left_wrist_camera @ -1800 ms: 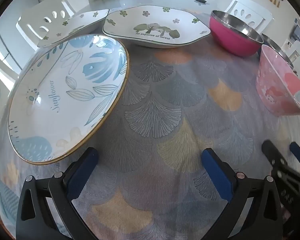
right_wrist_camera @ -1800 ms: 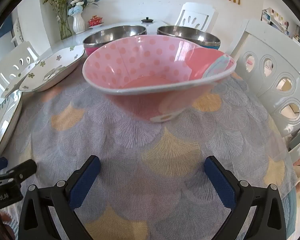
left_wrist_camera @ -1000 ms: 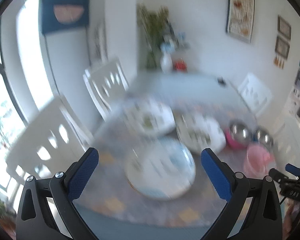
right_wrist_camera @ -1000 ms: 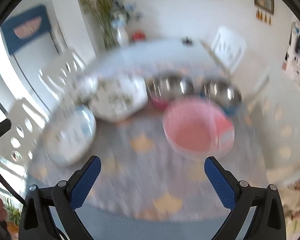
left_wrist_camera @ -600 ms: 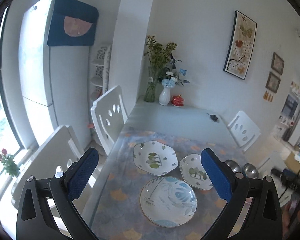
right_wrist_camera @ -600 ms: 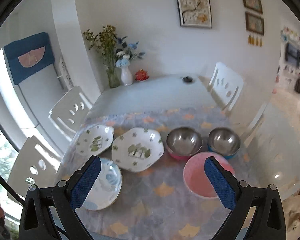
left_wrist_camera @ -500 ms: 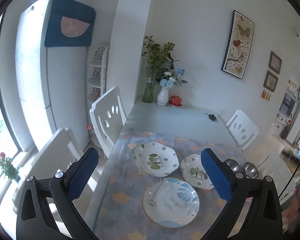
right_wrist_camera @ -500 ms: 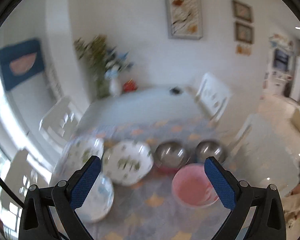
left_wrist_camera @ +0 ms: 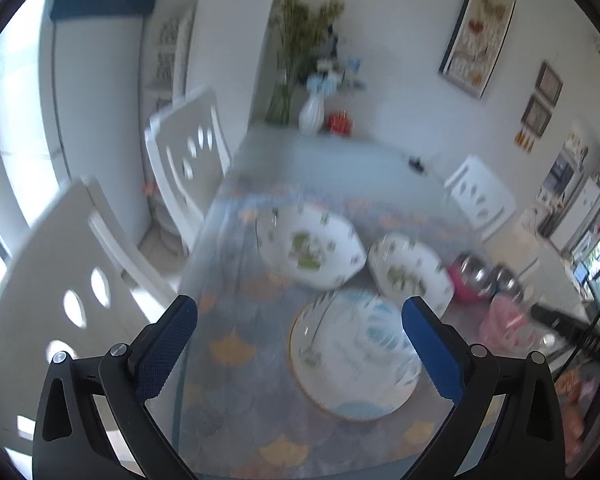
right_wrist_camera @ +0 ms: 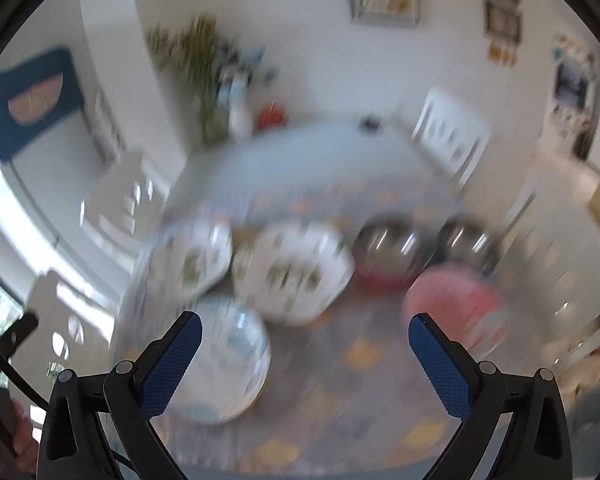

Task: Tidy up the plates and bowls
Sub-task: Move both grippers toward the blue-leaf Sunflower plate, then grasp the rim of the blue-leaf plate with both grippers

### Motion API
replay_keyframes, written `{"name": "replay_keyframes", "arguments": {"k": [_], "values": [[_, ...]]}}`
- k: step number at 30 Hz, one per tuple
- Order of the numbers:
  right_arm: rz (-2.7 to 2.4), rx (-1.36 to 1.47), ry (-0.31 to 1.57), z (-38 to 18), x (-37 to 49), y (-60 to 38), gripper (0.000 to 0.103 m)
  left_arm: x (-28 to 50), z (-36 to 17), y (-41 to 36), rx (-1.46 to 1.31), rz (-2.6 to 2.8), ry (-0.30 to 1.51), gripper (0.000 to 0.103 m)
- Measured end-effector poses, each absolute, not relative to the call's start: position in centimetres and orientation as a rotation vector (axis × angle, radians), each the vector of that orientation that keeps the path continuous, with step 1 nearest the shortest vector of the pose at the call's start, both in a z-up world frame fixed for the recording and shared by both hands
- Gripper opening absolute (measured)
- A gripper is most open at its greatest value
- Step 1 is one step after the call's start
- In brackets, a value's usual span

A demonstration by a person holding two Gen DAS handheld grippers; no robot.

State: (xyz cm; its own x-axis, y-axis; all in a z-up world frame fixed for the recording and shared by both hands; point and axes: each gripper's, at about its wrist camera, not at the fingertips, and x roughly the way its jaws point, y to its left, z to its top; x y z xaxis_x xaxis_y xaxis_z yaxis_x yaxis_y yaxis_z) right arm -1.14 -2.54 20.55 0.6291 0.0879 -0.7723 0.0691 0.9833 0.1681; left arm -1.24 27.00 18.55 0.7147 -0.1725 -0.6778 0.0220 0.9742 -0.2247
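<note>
Well below left claw [left_wrist_camera: 300, 334]: blue plate [left_wrist_camera: 354, 356].

Blue-leaf plate [left_wrist_camera: 356, 360], pink bowl [right_wrist_camera: 454, 304] (both blurred), scallop-patterned tablecloth [left_wrist_camera: 240, 320].

Left gripper [left_wrist_camera: 300, 332] held high, jaws spread wide, nothing between them. Right gripper [right_wrist_camera: 305, 346] likewise raised, apparently empty, though heavily blurred.

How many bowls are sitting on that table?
3: a pink bowl nearest, on the right; behind it two metal bowls side by side, one with a pink outside, one farther right. The frames are blurred.
</note>
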Motion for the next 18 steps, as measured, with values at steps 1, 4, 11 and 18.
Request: {"name": "replay_keyframes", "arguments": {"k": [1,4,11,18], "values": [[0.03,0.196,0.935,18.9,-0.7,-1.9,0.102,-0.6,17.2,26.9,-0.205,-0.117,0.805,0.102],[0.102,0.245,1.081,13.4,0.8,-0.2,0.098,1.0,13.6,26.8,-0.206,-0.141,0.904,0.102],[0.125,0.346,1.293,6.0,4.0,0.3,0.082,3.5,8.7,25.6,-0.18,-0.187,1.031,0.092],[0.153,0.343,1.354,4.1,6.0,0.9,0.059,5.8,6.4,25.1,-0.195,-0.215,1.106,0.06]]}}
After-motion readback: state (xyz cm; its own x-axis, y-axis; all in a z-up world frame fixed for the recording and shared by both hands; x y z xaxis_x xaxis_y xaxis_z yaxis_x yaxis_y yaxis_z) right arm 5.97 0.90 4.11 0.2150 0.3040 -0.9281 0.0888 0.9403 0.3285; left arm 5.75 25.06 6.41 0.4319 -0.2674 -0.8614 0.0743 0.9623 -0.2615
